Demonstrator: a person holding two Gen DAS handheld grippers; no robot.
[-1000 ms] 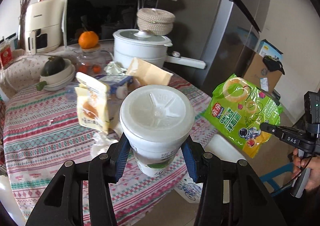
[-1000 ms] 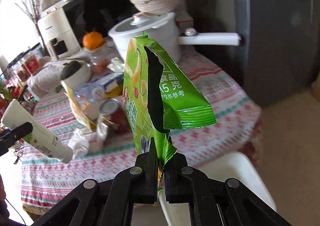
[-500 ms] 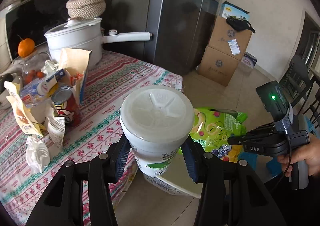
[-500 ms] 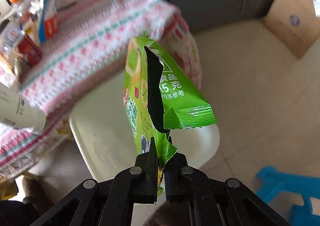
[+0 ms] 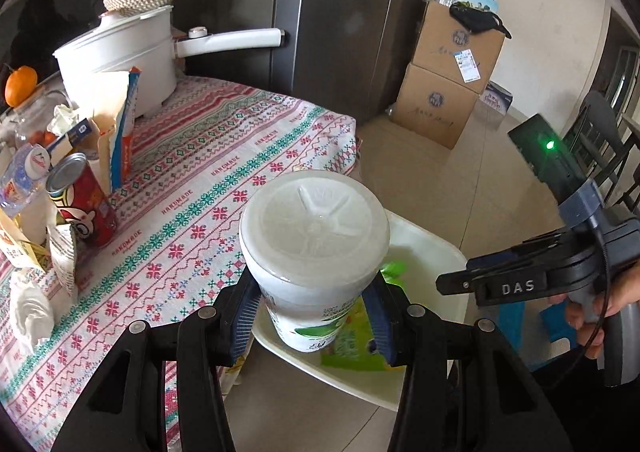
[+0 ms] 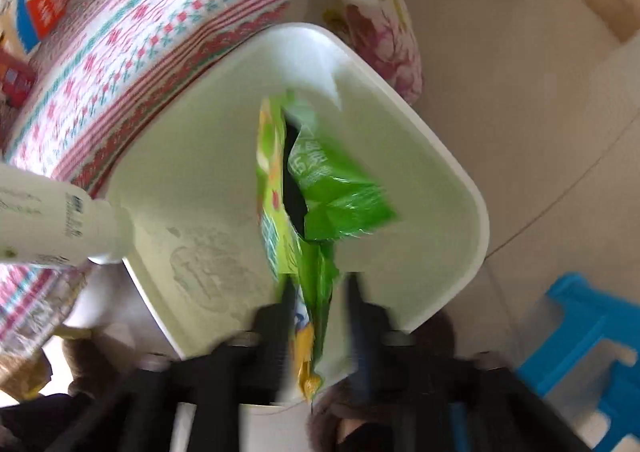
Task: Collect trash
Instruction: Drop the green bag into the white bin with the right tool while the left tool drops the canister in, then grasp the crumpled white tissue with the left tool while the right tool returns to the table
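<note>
Left wrist view: my left gripper [image 5: 316,316] has its jaws about half open and clamped on the cup [image 5: 314,252], lid toward the camera, pads pressing its sides below the rim. I hold it out past the desk [image 5: 208,180] edge, above the white bin [image 5: 436,252], so that a release would drop it straight in. The green bag [image 5: 352,348] shows behind the cup, inside the bin. A second ago this view faced the desk squarely, with the pot and the orange ahead and the bag hanging out to the right; now the desk sits to the left and the bin lies under the cup. More trash waits on the desk: the can [image 5: 84,208], wrappers, tissue.

Right wrist view: my right gripper [image 6: 316,292] points almost straight down into the bin [image 6: 460,188]. Its jaws have just been opening; half a second ago they pinched the bag's corner. Now they stand apart with the bag [image 6: 320,188] between them and blurred, seemingly falling free. The cup [image 6: 52,224] pokes in at the left over the bin's rim.
</note>
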